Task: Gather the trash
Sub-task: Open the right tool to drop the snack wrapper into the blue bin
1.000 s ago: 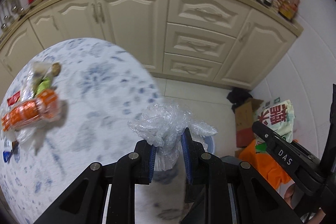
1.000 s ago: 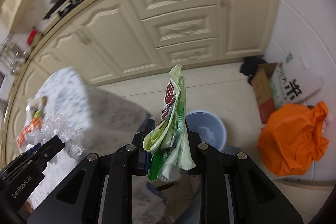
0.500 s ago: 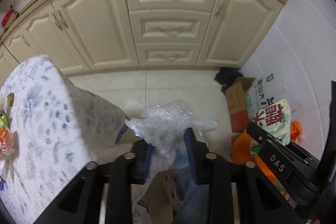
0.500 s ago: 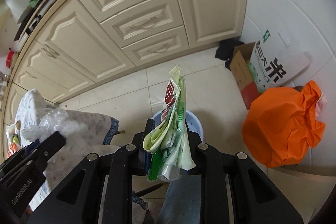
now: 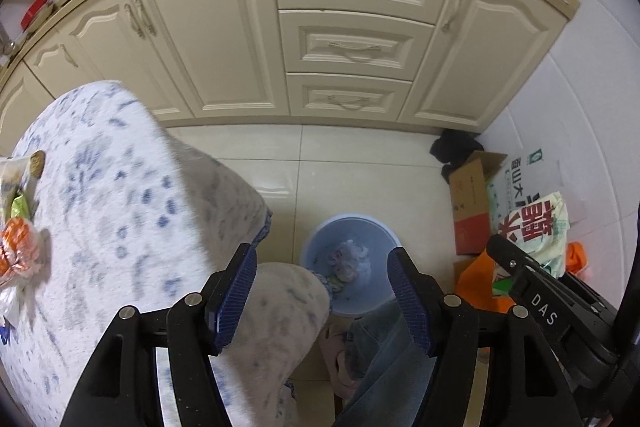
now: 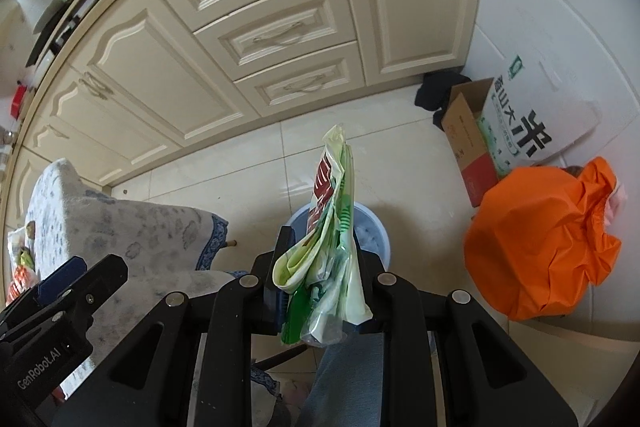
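My left gripper [image 5: 322,269] is open and empty above a blue trash bin [image 5: 376,233] on the floor. A clear plastic wad [image 5: 349,258] lies inside the bin. My right gripper [image 6: 320,259] is shut on a crumpled green, white and red wrapper [image 6: 330,223] and holds it upright over the same bin [image 6: 374,233], which the wrapper partly hides. More wrappers, orange and green [image 5: 18,239], lie on the table [image 5: 120,211] with the blue-flowered cloth at the left.
Cream cabinets [image 5: 344,39] line the far side. An orange bag [image 6: 544,239], a cardboard box [image 6: 466,143] and a rice sack [image 6: 528,123] stand by the right wall. The person's leg [image 5: 376,359] is below the grippers.
My left gripper opened and let go of the clear plastic wad, which now lies in the bin. Both grippers moved from the table towards the bin. The right one kept its wrapper.
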A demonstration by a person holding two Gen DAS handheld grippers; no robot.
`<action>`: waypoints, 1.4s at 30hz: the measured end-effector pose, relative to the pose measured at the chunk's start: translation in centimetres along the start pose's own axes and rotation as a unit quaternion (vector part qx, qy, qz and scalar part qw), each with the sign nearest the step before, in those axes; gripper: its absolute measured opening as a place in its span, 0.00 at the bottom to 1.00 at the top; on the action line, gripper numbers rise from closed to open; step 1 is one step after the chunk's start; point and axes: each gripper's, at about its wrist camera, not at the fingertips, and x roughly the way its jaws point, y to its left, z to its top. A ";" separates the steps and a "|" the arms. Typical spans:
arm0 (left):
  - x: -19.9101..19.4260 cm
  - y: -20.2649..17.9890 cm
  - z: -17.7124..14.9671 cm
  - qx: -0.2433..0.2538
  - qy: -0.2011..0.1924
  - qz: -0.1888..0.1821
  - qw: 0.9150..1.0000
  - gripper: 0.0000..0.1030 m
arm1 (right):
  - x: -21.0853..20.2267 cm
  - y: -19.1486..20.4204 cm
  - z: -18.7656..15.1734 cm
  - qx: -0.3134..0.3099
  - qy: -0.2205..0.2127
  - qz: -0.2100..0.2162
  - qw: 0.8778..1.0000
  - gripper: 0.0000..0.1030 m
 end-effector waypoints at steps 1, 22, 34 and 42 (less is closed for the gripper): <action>-0.2 0.3 -0.1 -0.002 -0.002 0.002 1.000 0.62 | -0.1 0.5 0.0 -0.006 -0.001 0.001 1.000 0.22; -3.3 3.3 -2.3 -0.017 -0.002 -0.002 1.000 0.62 | -1.1 1.7 -0.3 -0.010 -0.012 -0.032 0.999 0.76; -4.6 2.3 -3.1 -0.008 -0.002 -0.015 1.000 0.63 | -3.3 2.1 -1.4 -0.018 -0.025 -0.038 0.999 0.76; -7.0 2.1 -4.6 0.001 -0.013 -0.023 1.000 0.63 | -6.2 2.5 -2.6 -0.021 -0.052 -0.040 0.998 0.76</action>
